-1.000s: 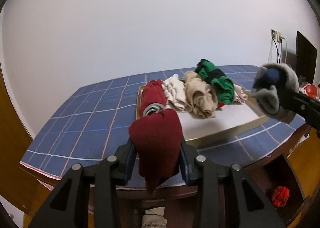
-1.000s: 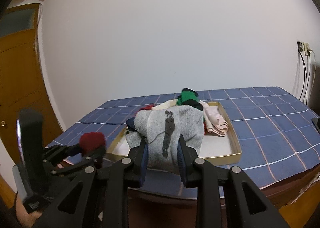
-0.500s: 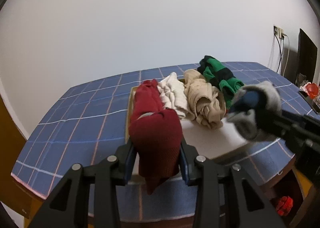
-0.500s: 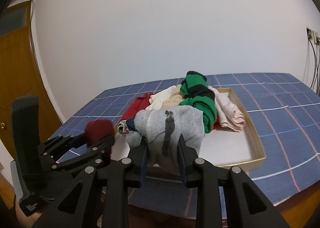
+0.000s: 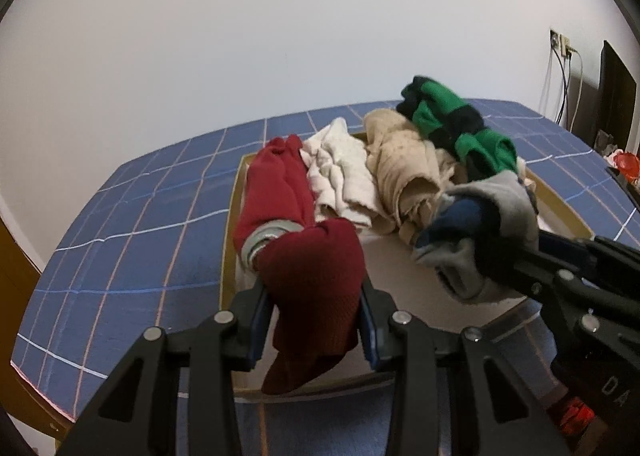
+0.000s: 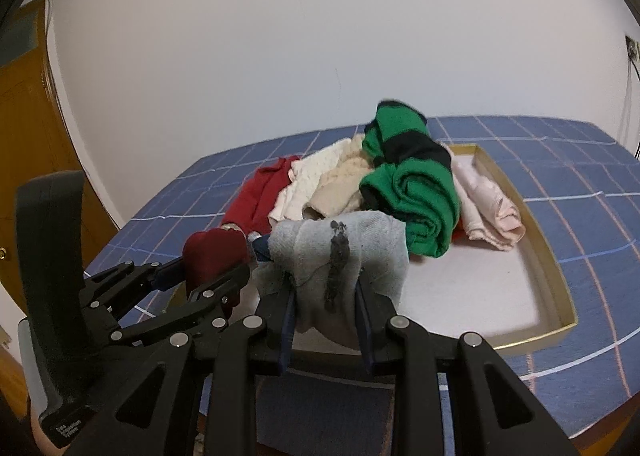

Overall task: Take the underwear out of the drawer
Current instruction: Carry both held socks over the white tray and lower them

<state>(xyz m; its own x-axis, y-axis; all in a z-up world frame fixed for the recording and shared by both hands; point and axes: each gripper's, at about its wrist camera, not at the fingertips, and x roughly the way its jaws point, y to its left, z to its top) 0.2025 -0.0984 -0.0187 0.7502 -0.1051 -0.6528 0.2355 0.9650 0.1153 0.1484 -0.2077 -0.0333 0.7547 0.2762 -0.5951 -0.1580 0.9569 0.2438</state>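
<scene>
Now we grip a folded dark red knit garment [image 5: 316, 288] in our left gripper [image 5: 316, 320], a rolled grey one [image 6: 340, 256] in our right gripper [image 6: 326, 320], above the shallow tan cardboard tray [image 6: 556, 280].

Rolled garments [image 6: 408, 192] crowd the tray's [image 6: 556, 276] far half; its near floor lies bare

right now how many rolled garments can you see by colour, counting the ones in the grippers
dark red: 2 (one in the tray, one in the left gripper)
cream or beige: 2 ()
green and black: 1
pale pink: 1
grey: 1, in the right gripper
total: 7
</scene>
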